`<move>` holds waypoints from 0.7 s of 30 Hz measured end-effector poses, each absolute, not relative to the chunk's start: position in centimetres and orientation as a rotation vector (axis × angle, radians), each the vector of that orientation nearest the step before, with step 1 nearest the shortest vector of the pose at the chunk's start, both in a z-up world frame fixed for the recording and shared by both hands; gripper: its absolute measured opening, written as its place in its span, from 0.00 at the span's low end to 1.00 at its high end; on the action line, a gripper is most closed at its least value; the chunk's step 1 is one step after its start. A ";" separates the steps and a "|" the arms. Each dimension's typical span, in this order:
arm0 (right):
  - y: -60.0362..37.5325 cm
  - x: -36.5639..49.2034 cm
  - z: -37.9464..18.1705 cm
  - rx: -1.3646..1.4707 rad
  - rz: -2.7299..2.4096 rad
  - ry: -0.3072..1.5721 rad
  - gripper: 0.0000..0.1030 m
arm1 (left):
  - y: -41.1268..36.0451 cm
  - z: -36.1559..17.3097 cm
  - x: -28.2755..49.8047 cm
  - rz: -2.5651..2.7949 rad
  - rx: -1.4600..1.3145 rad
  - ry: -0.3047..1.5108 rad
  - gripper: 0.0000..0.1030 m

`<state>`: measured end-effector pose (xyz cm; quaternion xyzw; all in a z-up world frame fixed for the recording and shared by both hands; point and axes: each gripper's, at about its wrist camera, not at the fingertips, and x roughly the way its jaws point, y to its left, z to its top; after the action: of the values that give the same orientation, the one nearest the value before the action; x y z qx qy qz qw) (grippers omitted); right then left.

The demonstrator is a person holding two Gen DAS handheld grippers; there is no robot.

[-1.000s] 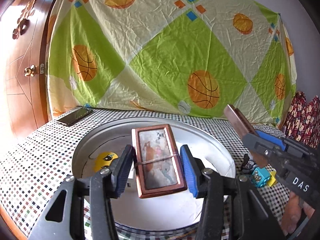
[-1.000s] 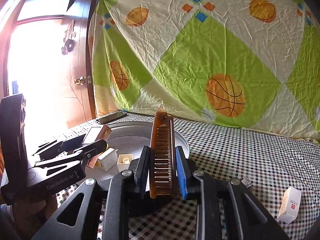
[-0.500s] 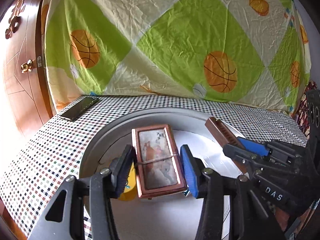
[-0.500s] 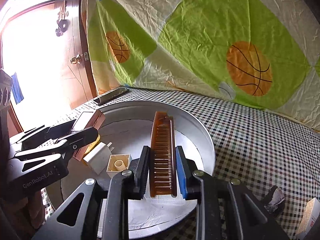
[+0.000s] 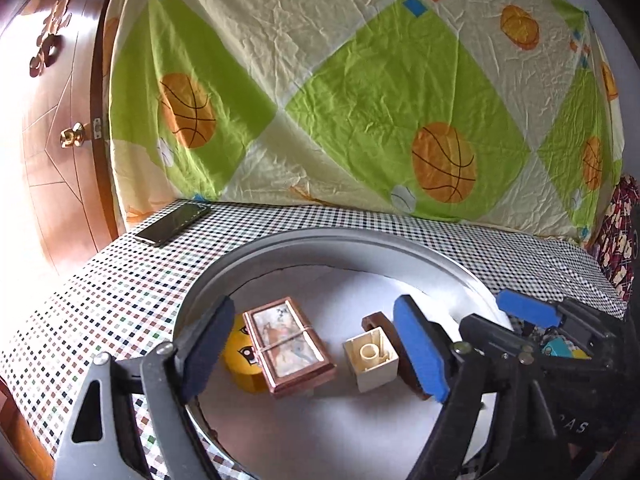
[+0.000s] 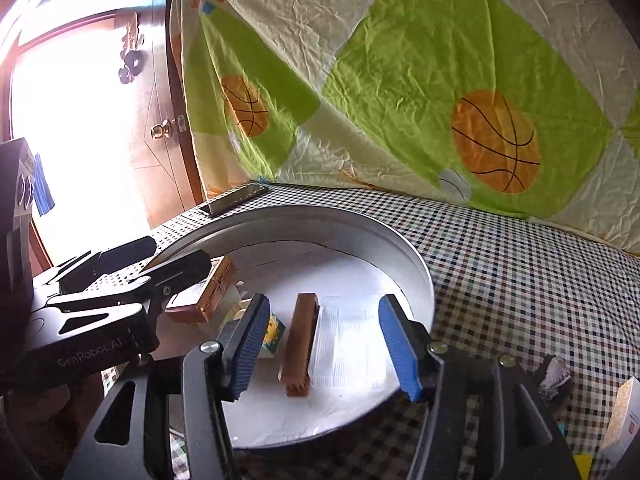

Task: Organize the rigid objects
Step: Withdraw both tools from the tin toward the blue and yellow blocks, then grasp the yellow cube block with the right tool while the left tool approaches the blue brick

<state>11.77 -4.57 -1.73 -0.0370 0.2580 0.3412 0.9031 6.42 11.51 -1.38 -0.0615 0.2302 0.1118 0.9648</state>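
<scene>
The left gripper [image 5: 316, 354] has just been opening: its 2 ribbed pads stand spread wide and touch nothing, and the framed picture [image 5: 287, 350] lies free between them on the floor of the round metal basin [image 5: 448, 252]. That picture is a flat rectangle with a copper-brown moulded rim and a thin band across its middle; one end rests on a yellow block with cartoon eyes [image 5: 240, 360]. Just right of it sits a cream plastic cube [image 5: 371, 356] with a hollow tube inside.

The right gripper [image 6: 322, 346] has also just been opening; its blue ribbed pads are apart and pinch nothing. The brown comb [image 6: 299, 344], long and narrow, lies loose between them in the basin, beside a white quilted paper square [image 6: 348, 344].

The basin stands on a small-checked tablecloth [image 6: 520, 264]. A dark phone [image 5: 172, 224] lies near its far left corner, and a creased green-and-cream sheet printed with basketballs [image 5: 360, 100] hangs behind
</scene>
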 end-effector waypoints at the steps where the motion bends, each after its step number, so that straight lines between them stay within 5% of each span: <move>1: -5.5 11.3 -1.6 -0.073 0.695 0.524 0.58 | 11.0 -1.3 6.1 0.220 -0.120 0.458 0.83; 8: -14.2 9.6 -1.4 0.008 0.546 0.501 0.68 | 5.2 -1.2 5.2 0.121 -0.079 0.443 0.85; 21: -24.8 11.0 -3.3 0.129 0.300 0.614 0.68 | -5.8 -3.7 7.6 -0.062 0.032 0.535 0.87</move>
<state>11.03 -24.83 -3.35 0.0634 0.3008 0.1468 0.9402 7.58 -5.79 -3.66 0.0156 0.2642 -0.0306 0.9638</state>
